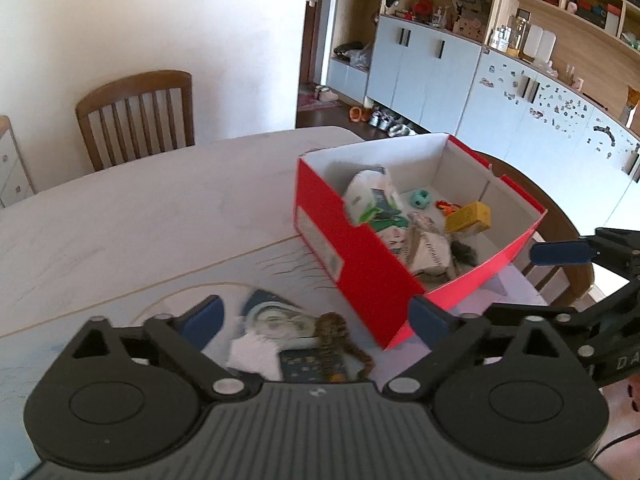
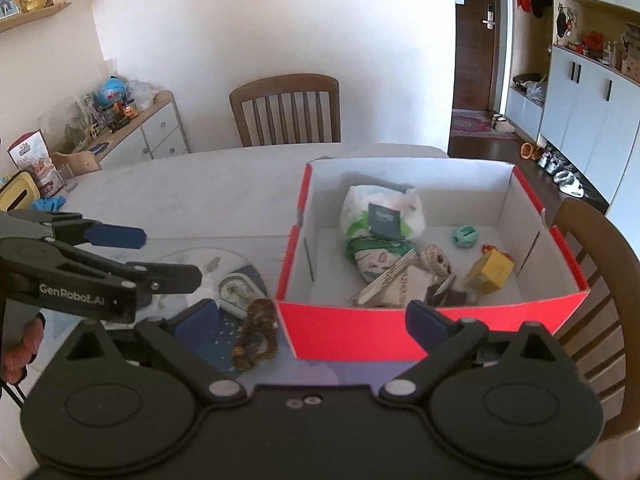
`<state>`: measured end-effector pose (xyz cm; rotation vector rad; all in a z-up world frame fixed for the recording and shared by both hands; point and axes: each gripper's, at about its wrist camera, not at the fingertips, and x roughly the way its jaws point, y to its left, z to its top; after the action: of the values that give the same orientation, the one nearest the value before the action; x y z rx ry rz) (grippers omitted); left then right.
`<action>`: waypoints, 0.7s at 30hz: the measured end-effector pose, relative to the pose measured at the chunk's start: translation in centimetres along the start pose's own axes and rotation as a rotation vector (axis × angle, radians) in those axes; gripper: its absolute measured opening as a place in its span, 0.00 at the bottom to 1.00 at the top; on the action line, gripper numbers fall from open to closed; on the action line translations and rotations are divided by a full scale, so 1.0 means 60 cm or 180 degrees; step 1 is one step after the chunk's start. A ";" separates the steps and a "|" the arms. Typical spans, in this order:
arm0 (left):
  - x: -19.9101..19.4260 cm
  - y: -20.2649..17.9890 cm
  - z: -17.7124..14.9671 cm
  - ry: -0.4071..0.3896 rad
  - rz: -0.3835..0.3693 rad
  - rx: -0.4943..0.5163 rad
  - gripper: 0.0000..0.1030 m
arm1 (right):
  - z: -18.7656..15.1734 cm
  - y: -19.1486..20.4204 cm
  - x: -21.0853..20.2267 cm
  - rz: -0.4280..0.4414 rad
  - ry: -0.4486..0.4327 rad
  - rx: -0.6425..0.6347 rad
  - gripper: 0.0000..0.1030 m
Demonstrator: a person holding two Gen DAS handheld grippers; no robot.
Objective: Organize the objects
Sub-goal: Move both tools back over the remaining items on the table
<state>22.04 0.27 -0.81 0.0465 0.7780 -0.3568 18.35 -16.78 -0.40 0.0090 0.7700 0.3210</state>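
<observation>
red box on pale table, both grippers released and empty.

the box [image 2: 348, 334] is rectangular card, glossy red outside, matte white inside, at 2 o'clock in the left view. it holds a crinkled white bag [image 2: 380, 212], a round teal ball [image 2: 465, 237] and a yellow block [image 2: 493, 270]. on the table [image 1: 140, 216], just beside the box at its 8 o'clock, lies a rough brown coiled strap [image 2: 256, 336]. left gripper [image 1: 316, 316] and right gripper [image 2: 310, 318]: blue-padded jaws spread wide, nothing between them.
</observation>
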 end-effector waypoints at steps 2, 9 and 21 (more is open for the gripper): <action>-0.001 0.012 -0.009 -0.0043 0.0012 0.0013 0.98 | -0.005 0.009 0.004 -0.0006 0.0013 -0.0009 0.97; 0.016 0.051 -0.040 0.0041 -0.0029 0.0006 0.99 | -0.031 0.041 0.033 -0.0073 0.0169 -0.0069 0.97; 0.097 0.099 -0.087 0.0394 -0.0150 -0.0077 0.99 | -0.067 0.060 0.095 -0.0132 0.0445 0.0012 0.93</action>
<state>24.25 5.01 -9.11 0.0278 0.9069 -0.3918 18.42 -12.14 -6.76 -0.0260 0.9082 0.2828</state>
